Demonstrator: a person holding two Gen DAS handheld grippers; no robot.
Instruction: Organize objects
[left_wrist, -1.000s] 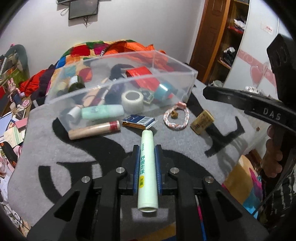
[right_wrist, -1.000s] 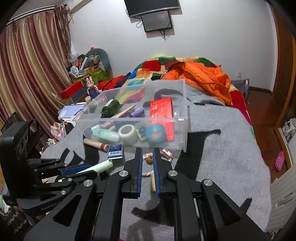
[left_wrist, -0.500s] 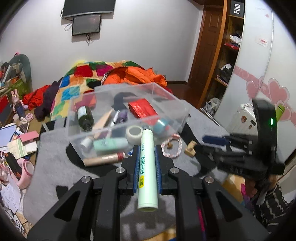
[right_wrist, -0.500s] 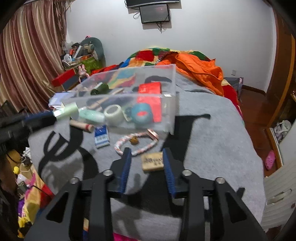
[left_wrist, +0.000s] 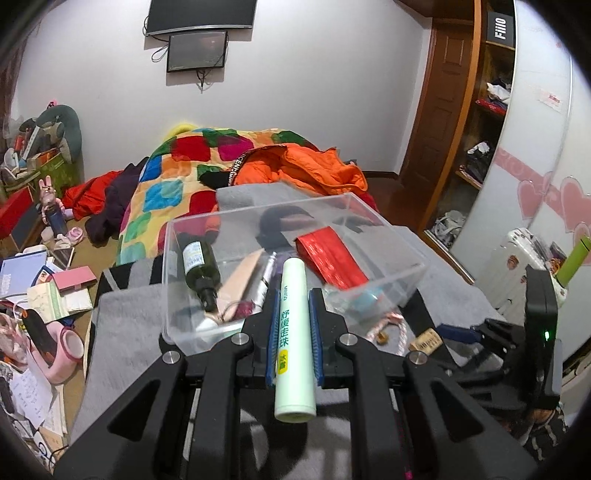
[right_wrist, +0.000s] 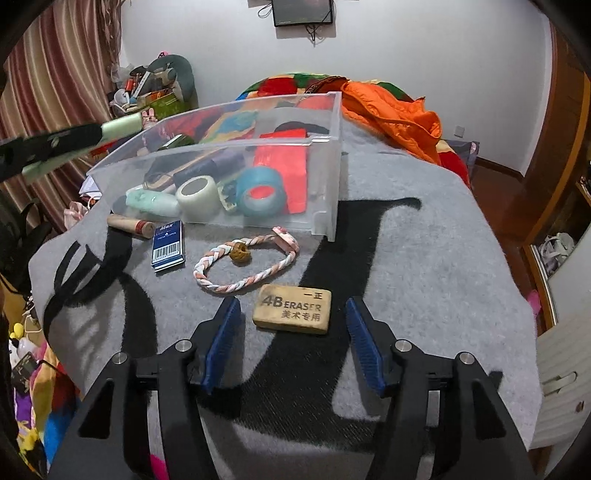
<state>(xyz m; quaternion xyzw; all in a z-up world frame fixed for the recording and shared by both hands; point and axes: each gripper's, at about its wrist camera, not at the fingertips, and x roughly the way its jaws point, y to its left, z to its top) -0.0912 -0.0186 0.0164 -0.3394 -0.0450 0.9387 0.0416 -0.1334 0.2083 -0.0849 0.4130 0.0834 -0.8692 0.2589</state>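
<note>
Your left gripper (left_wrist: 294, 345) clamps the pale green tube (left_wrist: 293, 336) lengthwise, poised over the clear plastic bin (left_wrist: 413, 275); your right gripper (right_wrist: 292, 320), jaws just widened and empty, straddles the tan rectangular eraser (right_wrist: 292, 308) for pickup

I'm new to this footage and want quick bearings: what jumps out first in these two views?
The clear plastic bin on the grey blanket, crammed with tape rolls and bottles. The left gripper is shut on a pale green tube raised in front of it. Nearer, the right gripper, whose jaws have just been opening, brackets a tan eraser beside a braided bracelet.
</note>
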